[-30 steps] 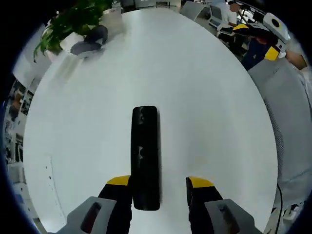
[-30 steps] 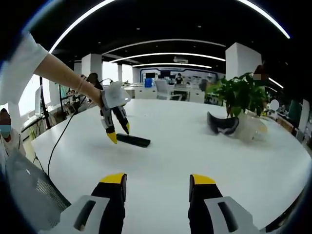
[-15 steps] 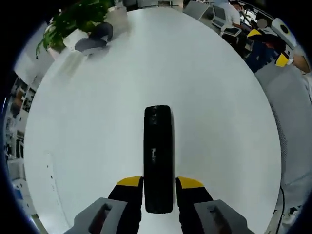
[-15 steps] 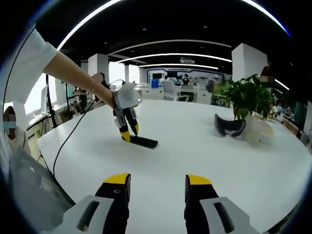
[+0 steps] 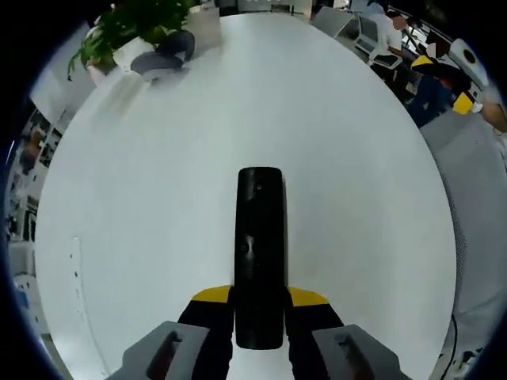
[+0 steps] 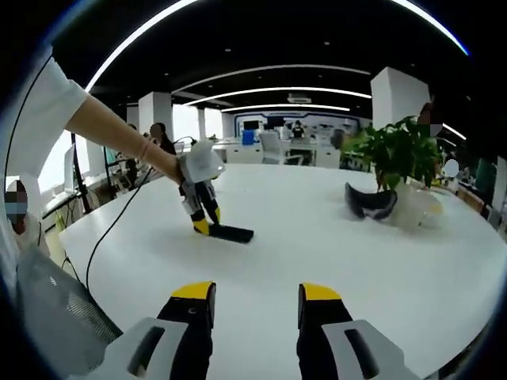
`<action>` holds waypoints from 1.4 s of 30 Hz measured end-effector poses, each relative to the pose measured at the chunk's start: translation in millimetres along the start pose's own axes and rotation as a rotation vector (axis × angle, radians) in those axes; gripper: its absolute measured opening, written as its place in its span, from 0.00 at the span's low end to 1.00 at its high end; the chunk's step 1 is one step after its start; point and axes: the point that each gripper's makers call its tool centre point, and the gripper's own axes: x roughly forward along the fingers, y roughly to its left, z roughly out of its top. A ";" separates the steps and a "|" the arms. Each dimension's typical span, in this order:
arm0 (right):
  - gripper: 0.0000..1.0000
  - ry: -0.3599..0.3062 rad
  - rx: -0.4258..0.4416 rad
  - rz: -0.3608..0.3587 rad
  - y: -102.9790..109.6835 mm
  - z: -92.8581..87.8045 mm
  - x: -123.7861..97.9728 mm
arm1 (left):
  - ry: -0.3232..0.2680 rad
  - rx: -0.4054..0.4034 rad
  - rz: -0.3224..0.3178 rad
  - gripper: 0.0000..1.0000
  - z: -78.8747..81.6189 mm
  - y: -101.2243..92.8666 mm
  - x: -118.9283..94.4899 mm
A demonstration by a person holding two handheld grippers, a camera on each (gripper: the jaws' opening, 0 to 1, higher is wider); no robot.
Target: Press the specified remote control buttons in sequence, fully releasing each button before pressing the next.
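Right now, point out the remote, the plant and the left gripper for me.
remote (image 5: 260, 261), left gripper view, middle of its black top face.
plant (image 6: 396, 150), right gripper view, its green leaves.
left gripper (image 6: 203, 227), right gripper view, between its yellow tips at the remote's end.

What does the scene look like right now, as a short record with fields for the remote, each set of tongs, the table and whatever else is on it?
remote: black remote control, lying flat on the table, long axis pointing away from the left tongs
left tongs: left tongs closed on the near end of the remote, a yellow tip on each side
right tongs: right tongs held above the table, apart from the remote, nothing between the tips
table: white round table
other items: potted plant and a dark curved headset-like object beside it, at the far side
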 end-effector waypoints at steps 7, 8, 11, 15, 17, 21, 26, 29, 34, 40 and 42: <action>0.39 0.006 -0.004 0.007 0.8 -1.2 0.6 | 0.000 -0.008 0.002 0.24 -1.4 -12.0 -0.6; 0.39 0.007 -0.005 0.009 1.1 -1.3 0.8 | -0.003 -0.009 0.003 0.24 -1.7 -14.5 -0.8; 0.38 0.013 -0.011 0.013 1.8 -1.9 1.3 | -0.011 -0.020 0.007 0.24 -2.9 -20.4 -1.3; 0.38 0.021 -0.017 0.015 2.8 -2.9 1.9 | -0.017 -0.020 0.006 0.24 -5.0 -31.3 -1.9; 0.38 0.025 -0.021 0.017 3.7 -3.5 2.1 | -0.025 -0.024 0.008 0.24 -6.1 -35.8 -2.2; 0.38 0.035 -0.030 0.020 5.2 -5.0 2.6 | -0.040 -0.038 0.013 0.24 -7.6 -42.9 -2.8; 0.38 0.043 -0.036 0.021 5.7 -6.8 3.9 | -0.054 -0.051 0.019 0.24 -10.2 -51.9 -3.1; 0.38 0.050 -0.040 0.022 6.0 -8.1 4.7 | -0.059 -0.059 0.023 0.24 -11.4 -57.6 -3.1; 0.37 0.062 -0.049 0.024 6.8 -9.1 5.6 | -0.076 -0.079 0.032 0.24 -13.3 -66.9 -3.9; 0.37 0.074 -0.058 0.027 7.9 -10.7 5.6 | -0.095 -0.093 0.035 0.24 -15.4 -78.3 -4.9; 0.38 0.079 -0.060 0.027 8.0 -11.5 5.5 | -0.099 -0.099 0.037 0.24 -15.8 -82.6 -4.9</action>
